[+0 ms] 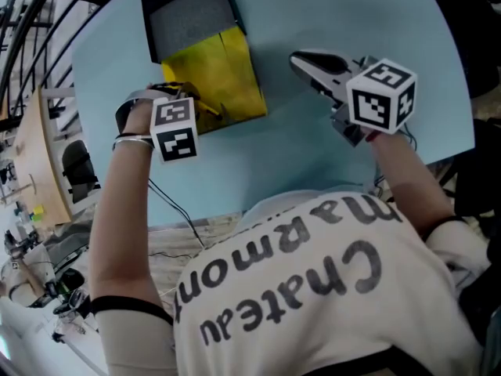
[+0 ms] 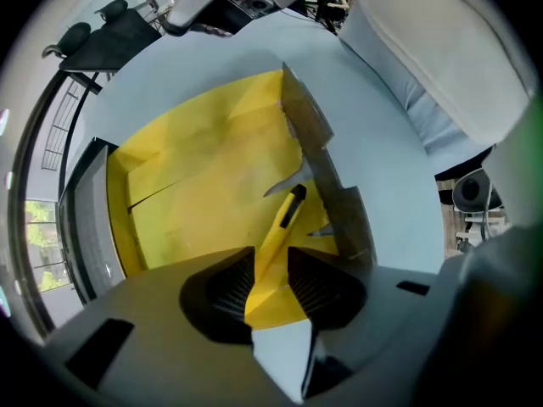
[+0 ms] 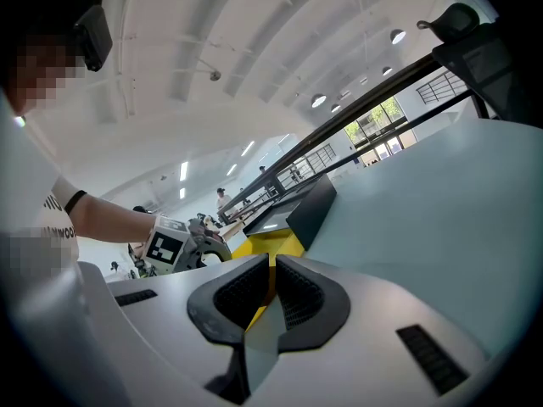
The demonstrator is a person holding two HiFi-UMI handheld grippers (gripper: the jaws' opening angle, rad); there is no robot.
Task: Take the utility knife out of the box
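Observation:
A yellow box (image 1: 227, 77) with a black lid (image 1: 188, 18) folded back lies open on the light blue table (image 1: 313, 155). In the left gripper view a yellow utility knife (image 2: 284, 219) with a black tip lies on the box floor (image 2: 195, 193) along its cardboard side wall. My left gripper (image 2: 271, 265) points straight down into the near left corner of the box (image 1: 188, 104). Its jaws stand open with the knife's handle between the fingertips. My right gripper (image 1: 301, 59) hovers over bare table to the right of the box, shut and empty, aimed at the box (image 3: 267, 246).
The person's white printed shirt (image 1: 313, 288) fills the near side. A thin black cable (image 1: 176, 210) runs over the table's near edge. Black chairs (image 2: 110, 32) and railings stand beyond the table's far side.

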